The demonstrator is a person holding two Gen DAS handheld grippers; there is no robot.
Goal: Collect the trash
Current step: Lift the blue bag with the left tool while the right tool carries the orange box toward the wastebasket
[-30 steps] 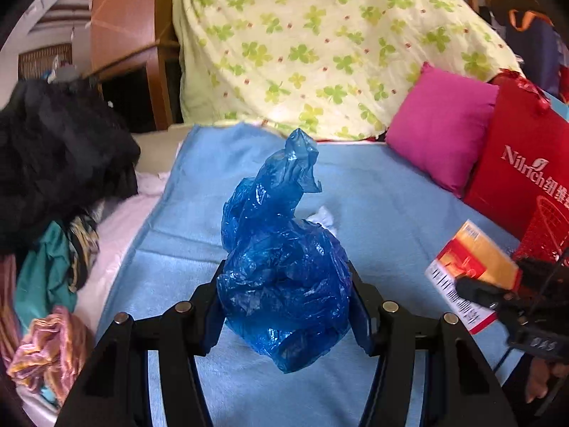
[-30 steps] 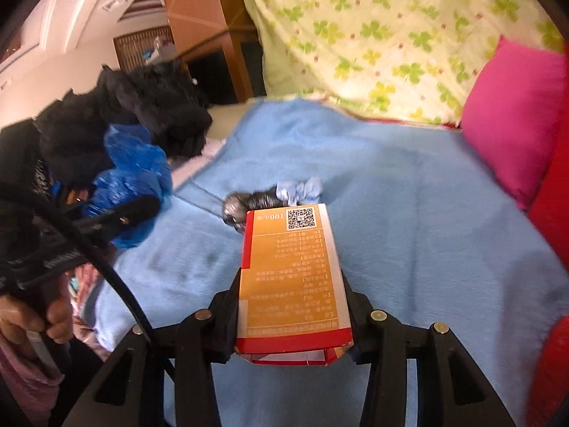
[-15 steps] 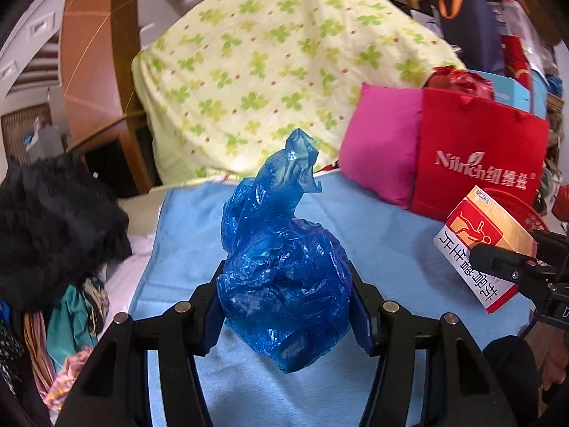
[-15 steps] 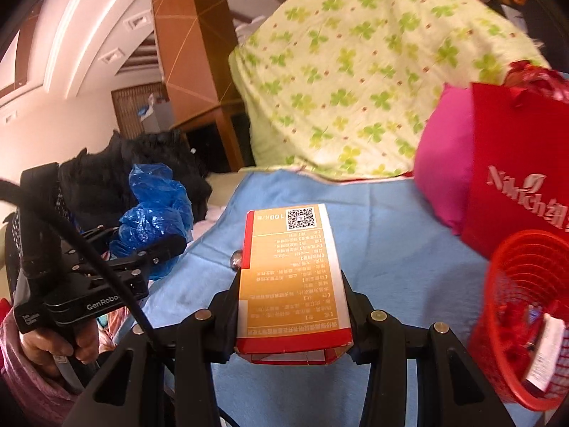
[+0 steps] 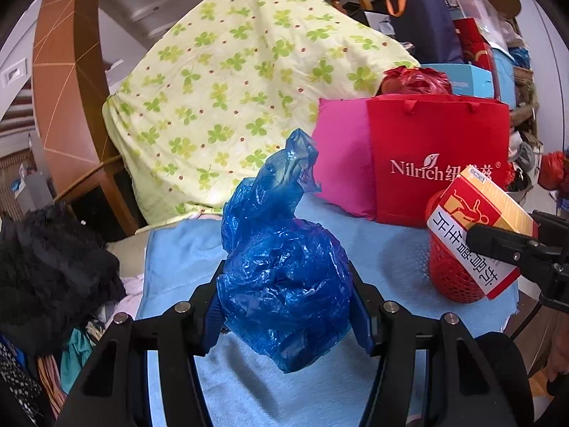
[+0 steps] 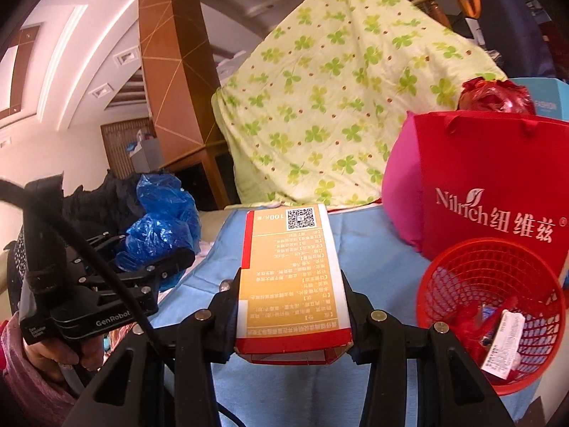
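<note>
Through the left wrist camera I see my left hand-held gripper (image 5: 286,315) clamped on a crumpled blue plastic bag (image 5: 284,277), its two black fingers pressing the bundle from both sides while a twisted tail of the bag stands up above them. The bag hangs over a light blue blanket (image 5: 185,249) spread across a bed. Through the right wrist camera I see my right hand-held gripper (image 6: 293,315) clamped on a flat orange and red carton (image 6: 291,274), held lengthwise along the fingers, with small printed text and a QR code at its far end. To the right of the carton, on the blanket, stands a red mesh basket (image 6: 458,267) with a few scraps of paper and red wrapping inside it. The carton is beside the basket and not inside it. Just behind the basket stands a red paper shopping bag (image 6: 498,163) with white lettering, and a pink cushion (image 6: 398,192) leans beside it. Behind these rises a pale yellow sheet with green clover print (image 6: 334,89), draped over something bulky. A heap of black clothing (image 5: 46,259) lies at the left edge of the bed.
</note>
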